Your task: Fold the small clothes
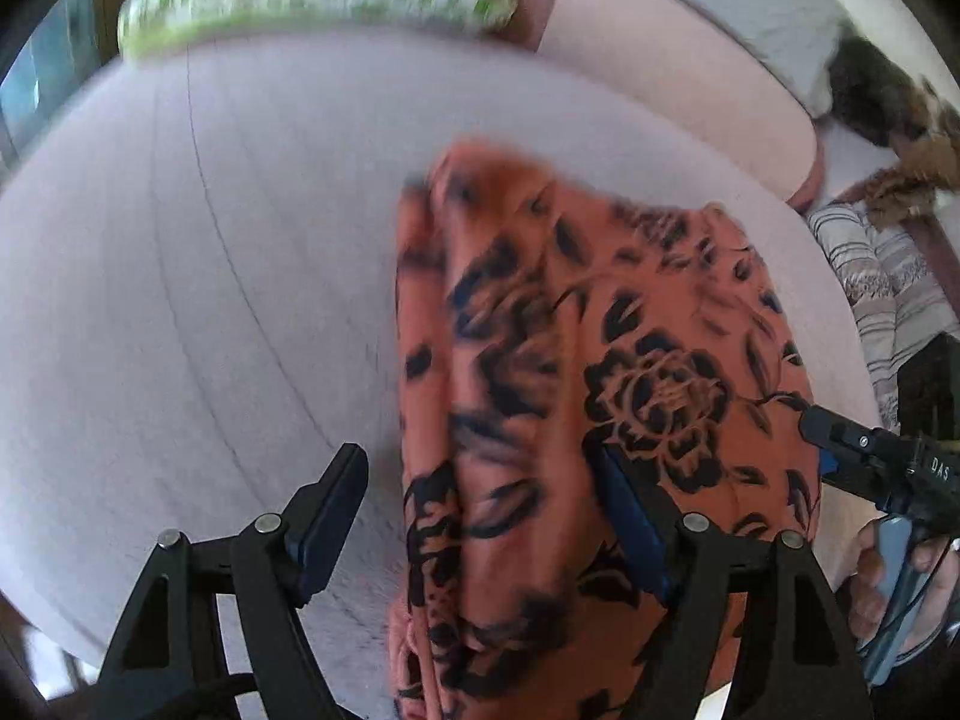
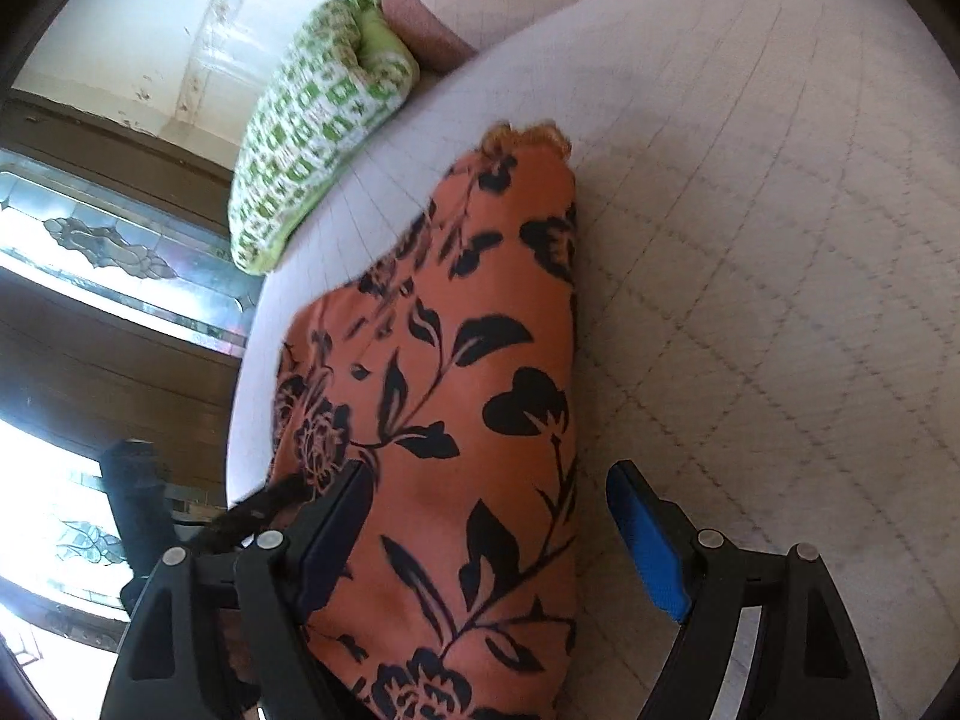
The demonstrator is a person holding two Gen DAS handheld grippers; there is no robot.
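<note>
We find the orange floral garment [image 1: 576, 372] lying on the pale quilted bed surface [image 1: 210, 300], already gathered into a long, narrow, layered strip. The left gripper [image 1: 486, 516] stands with its jaws wide apart over the near end of the strip; its fingers press nothing. The right gripper [image 2: 486, 546] is likewise spread, straddling the cloth's other long edge, with no pad bearing on the fabric.

Risks, in our judgement:
- The strip is several layers thick, so a pinch may catch only the top layer and peel the fold open.
- The cloth looks thin and slippery; uneven lifting by the two sides would skew the edges.
- The garment lies near the bed's edge in the right wrist view; a drag that way could slide it off.
- The green patterned pillow [image 2: 312, 132] lies well apart and poses no obstruction.
</note>
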